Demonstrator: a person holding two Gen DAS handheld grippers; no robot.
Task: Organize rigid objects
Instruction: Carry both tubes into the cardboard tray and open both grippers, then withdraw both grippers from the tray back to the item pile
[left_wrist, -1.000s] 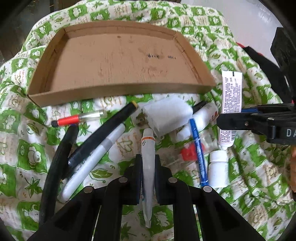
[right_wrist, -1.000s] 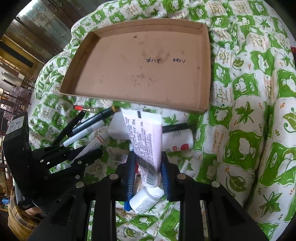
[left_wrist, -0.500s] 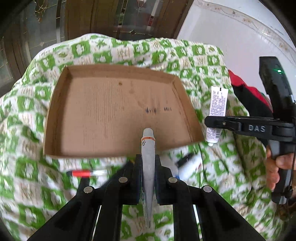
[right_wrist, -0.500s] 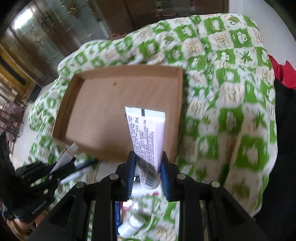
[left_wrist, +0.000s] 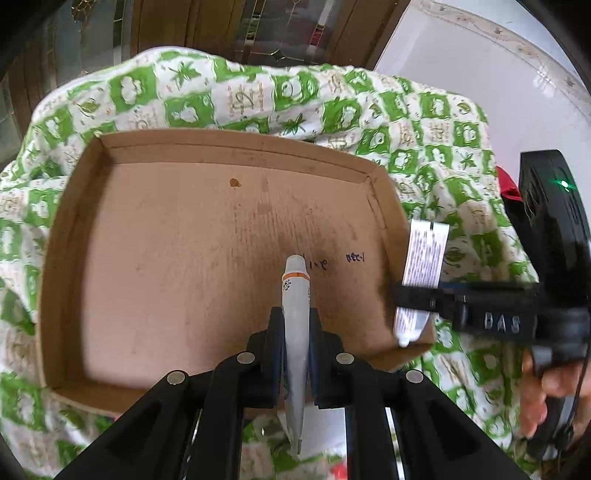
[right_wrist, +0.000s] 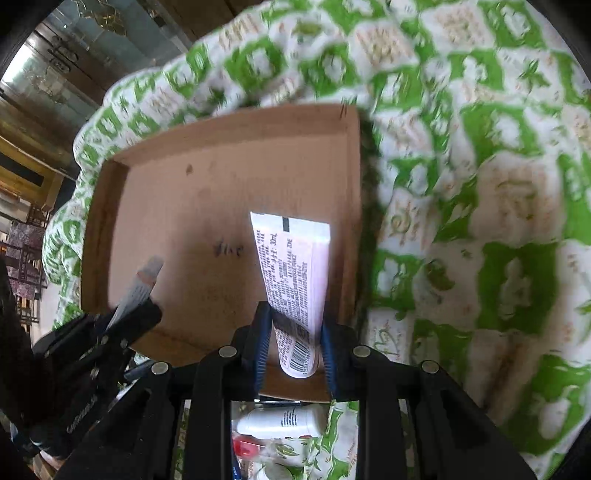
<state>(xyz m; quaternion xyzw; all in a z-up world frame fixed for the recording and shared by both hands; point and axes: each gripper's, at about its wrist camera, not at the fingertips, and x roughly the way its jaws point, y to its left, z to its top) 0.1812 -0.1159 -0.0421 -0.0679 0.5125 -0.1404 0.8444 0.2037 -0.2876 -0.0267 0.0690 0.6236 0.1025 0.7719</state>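
Both hands have carried their loads away from the pile and now hold them above the cardboard tray. One second ago the two grippers were low over the heap of pens, bottles and tubes on the green and white cloth; now that heap is almost out of sight, with only a white bottle and a red cap visible below the near edge of the tray in the right wrist view.

The left gripper is clenched on a grey pen with an orange ring, whose tip points forward over the floor of the tray, close to the handwritten marks. The right gripper grasps a white tube with printed text near its barcode end. In the left wrist view this tube hangs at the right wall of the tray, near the front corner, so I cannot tell if it is fully inside the rim or just above it.

The tray itself is empty, with only stains and the marks on its floor. For the task this means the picking and carrying of these two objects look finished, and the placing is not yet done. I judge the next step is to lower each object and release it on the tray floor, the tube a little more toward the middle so it does not fall on the wall
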